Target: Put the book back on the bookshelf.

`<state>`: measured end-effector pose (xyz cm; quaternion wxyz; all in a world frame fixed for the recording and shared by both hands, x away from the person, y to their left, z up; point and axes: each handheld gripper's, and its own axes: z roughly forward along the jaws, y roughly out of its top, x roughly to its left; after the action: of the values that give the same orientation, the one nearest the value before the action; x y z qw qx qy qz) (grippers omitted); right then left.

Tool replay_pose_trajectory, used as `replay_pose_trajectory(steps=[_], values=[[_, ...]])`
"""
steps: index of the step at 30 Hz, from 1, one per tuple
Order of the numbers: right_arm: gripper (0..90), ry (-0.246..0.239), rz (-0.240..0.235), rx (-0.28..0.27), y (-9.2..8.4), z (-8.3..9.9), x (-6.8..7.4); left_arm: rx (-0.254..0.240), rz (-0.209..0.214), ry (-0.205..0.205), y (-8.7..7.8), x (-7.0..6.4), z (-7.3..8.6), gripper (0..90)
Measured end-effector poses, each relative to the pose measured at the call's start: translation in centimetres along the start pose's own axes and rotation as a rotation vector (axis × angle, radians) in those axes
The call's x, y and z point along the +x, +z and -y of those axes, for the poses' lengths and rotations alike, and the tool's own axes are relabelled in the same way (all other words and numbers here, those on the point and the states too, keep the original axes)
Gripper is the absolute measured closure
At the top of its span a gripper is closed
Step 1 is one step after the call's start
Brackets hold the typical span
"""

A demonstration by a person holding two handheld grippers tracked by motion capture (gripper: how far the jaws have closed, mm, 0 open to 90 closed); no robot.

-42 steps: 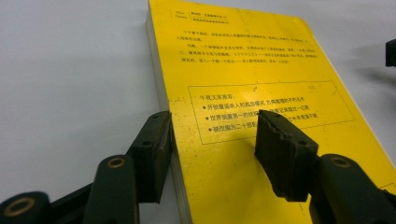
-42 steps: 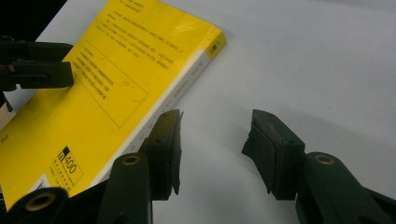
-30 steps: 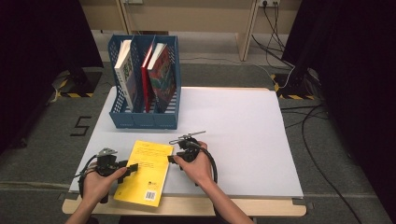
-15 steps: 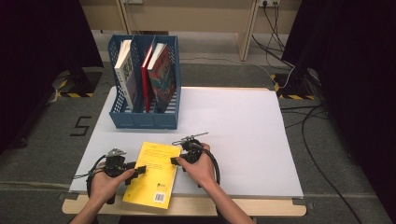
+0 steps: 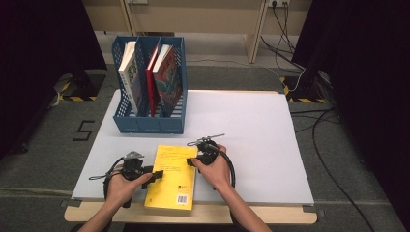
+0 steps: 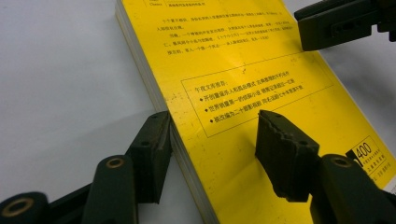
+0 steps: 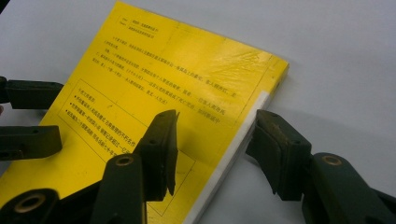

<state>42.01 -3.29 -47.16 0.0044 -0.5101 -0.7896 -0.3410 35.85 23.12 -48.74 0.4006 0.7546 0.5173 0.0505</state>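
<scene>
A yellow book lies flat on the white table top near its front edge, back cover up. My left gripper is at the book's left page edge. In the left gripper view, one jaw rests against that edge and the other hovers over the cover. My right gripper is at the spine side. Its jaws have just been opening and straddle the spine without pressing on it. Both grippers are open.
A blue file holder stands at the back left with a white book, a red one and a colourful one upright in it. The table's front edge runs just below the yellow book. Cables lie on the floor at the right.
The yellow book has slid to the right and turned squarer to the table's front edge. Both hands moved right with it, and the right jaws stand wider.
</scene>
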Motion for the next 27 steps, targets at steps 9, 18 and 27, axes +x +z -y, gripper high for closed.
replay_pose_trajectory(steps=[9, 18, 27], values=[[51.3, 0.052, 0.003, -0.023, -1.1, -1.7, -2.2, -0.008, 0.02, 0.025, 0.8, -0.7, -0.3, 44.2], [49.8, 0.078, 0.015, 0.0, -0.4, -3.5, -3.8, -0.003, 0.021, 0.037, 0.9, -0.8, -0.4, 43.9], [48.8, 0.09, 0.007, 0.037, 0.7, -3.6, -3.9, -0.018, 0.028, 0.041, 1.0, -0.8, -0.2, 42.9]])
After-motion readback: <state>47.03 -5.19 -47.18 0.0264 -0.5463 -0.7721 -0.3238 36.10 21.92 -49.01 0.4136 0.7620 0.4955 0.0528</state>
